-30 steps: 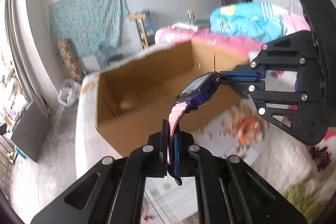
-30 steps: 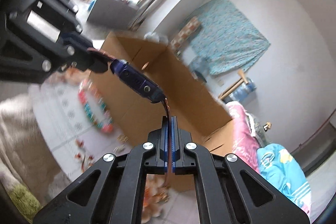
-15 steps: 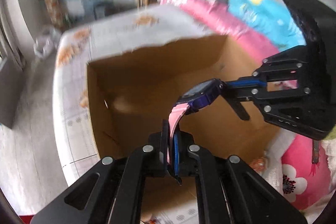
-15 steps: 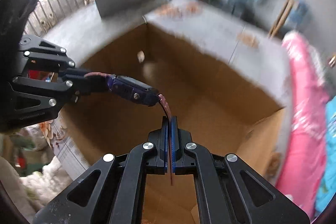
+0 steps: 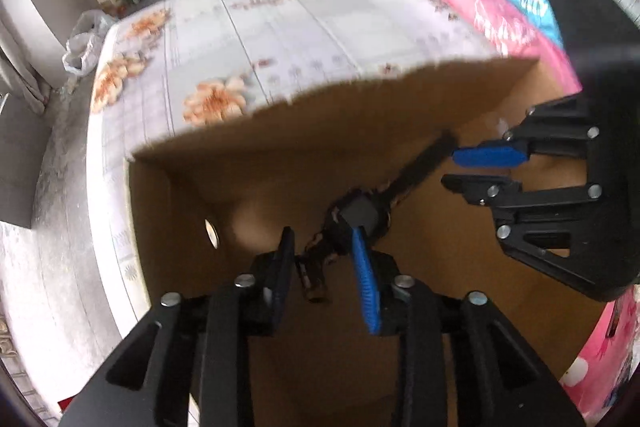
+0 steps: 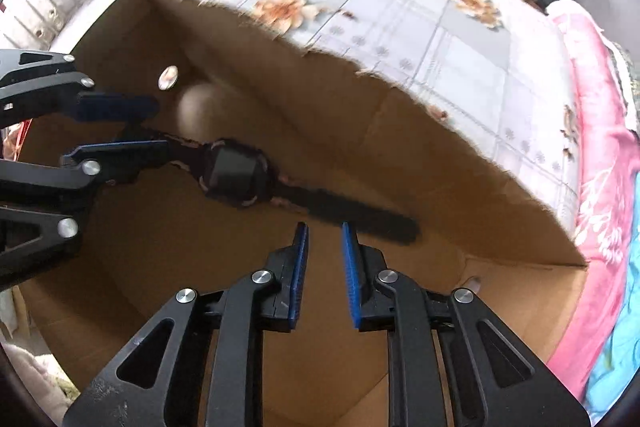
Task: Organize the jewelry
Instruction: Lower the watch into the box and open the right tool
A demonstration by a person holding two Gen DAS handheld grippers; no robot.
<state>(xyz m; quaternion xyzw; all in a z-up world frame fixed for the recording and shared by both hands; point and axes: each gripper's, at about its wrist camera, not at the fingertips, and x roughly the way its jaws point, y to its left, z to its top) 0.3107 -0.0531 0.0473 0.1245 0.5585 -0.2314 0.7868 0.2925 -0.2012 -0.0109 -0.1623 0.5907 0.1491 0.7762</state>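
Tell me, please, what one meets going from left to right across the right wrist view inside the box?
Left gripper → round hole in the box wall → watch face → right gripper → watch strap tip → pink quilt beyond the box.

Black slotted gripper frames, silver screws, apparently ribbed blue fingers
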